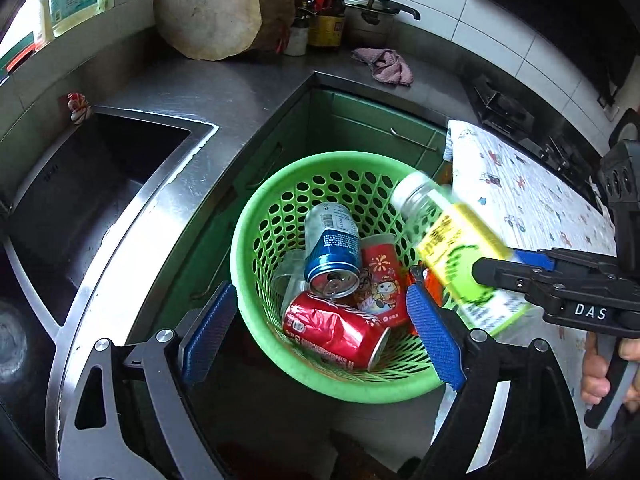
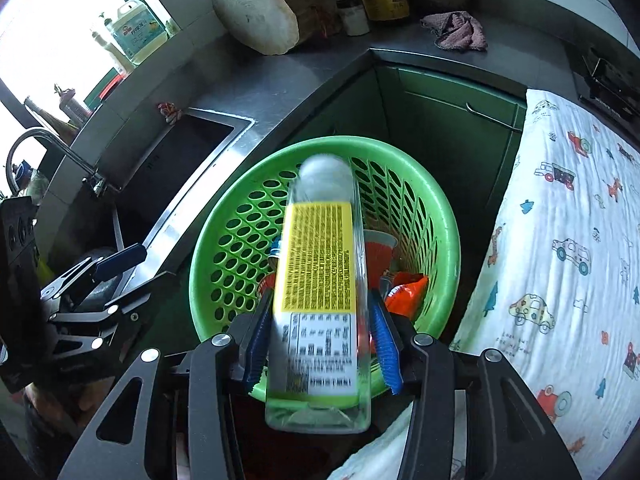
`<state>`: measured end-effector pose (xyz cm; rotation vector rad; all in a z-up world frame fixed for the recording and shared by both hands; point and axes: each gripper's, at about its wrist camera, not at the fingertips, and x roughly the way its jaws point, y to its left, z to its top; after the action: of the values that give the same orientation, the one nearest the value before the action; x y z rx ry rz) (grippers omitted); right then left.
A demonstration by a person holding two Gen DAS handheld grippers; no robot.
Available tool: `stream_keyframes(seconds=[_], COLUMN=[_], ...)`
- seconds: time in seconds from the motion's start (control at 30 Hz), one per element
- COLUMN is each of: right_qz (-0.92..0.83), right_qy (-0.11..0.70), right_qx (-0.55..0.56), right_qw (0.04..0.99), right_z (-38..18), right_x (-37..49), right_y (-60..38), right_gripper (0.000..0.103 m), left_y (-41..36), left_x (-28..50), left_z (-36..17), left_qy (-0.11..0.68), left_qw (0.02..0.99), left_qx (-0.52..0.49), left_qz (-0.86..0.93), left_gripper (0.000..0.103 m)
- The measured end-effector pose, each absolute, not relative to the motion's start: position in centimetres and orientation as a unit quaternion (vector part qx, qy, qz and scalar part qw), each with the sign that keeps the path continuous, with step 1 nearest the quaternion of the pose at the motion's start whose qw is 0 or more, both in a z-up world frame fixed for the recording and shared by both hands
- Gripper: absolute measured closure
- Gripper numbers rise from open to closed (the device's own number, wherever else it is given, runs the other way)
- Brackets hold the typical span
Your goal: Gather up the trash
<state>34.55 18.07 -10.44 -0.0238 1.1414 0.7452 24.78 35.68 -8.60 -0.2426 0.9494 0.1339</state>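
Observation:
A green perforated basket (image 1: 237,248) (image 2: 452,216) sits low by the counter corner. It holds a blue can (image 1: 332,248), a crushed red can (image 1: 332,332), a red paper cup (image 1: 382,280), a clear cup (image 1: 288,276) and an orange wrapper (image 2: 404,292). My left gripper (image 1: 320,288) (image 2: 148,268) hangs wide open above it with nothing between its pads. My right gripper (image 1: 496,264) (image 2: 320,300) points down over the basket's right rim. A clear bottle with a yellow-green label (image 1: 452,248) (image 2: 320,260) lies between its blue pads, cap forward. The bottle is blurred while the fingers are sharp, and the pads stand slightly off it.
A steel sink (image 1: 80,200) lies left of the basket, with a faucet (image 2: 52,148). A round chopping block (image 1: 208,8), sauce bottles (image 1: 324,8), a pot (image 1: 372,16) and a pink rag (image 1: 384,64) stand behind. A patterned cloth (image 1: 520,208) covers the right counter beside a stove (image 1: 504,108). A hand (image 1: 596,376) holds the right gripper.

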Motion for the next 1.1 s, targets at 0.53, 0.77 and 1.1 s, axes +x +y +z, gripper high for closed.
stream_keyframes(seconds=[0.53,0.77,1.1], right_qz=[0.3,0.26,0.203], right_qy=[0.47,0.457,0.432], right_qx=[-0.031,-0.026,-0.034], right_qw=[0.83,0.85,0.878], right_z=[-6.8,-5.6,-4.2], right_x=[28.7,24.9,18.7], right_y=[9.4,1.4,-7.6], right_gripper=[0.026,0.017,0.012], left_y=[28.9,22.9,14.5], left_x=[21.7,18.8,14.6], left_z=[-4.8,-3.6,-2.1], left_qy=[0.422,0.408,0.387], left_qw=[0.902,0.91,0.921], left_qx=[-0.08,-0.062,-0.021], left_qz=[0.051,0.038,0.03], left_gripper=[0.008,0.008,0.005])
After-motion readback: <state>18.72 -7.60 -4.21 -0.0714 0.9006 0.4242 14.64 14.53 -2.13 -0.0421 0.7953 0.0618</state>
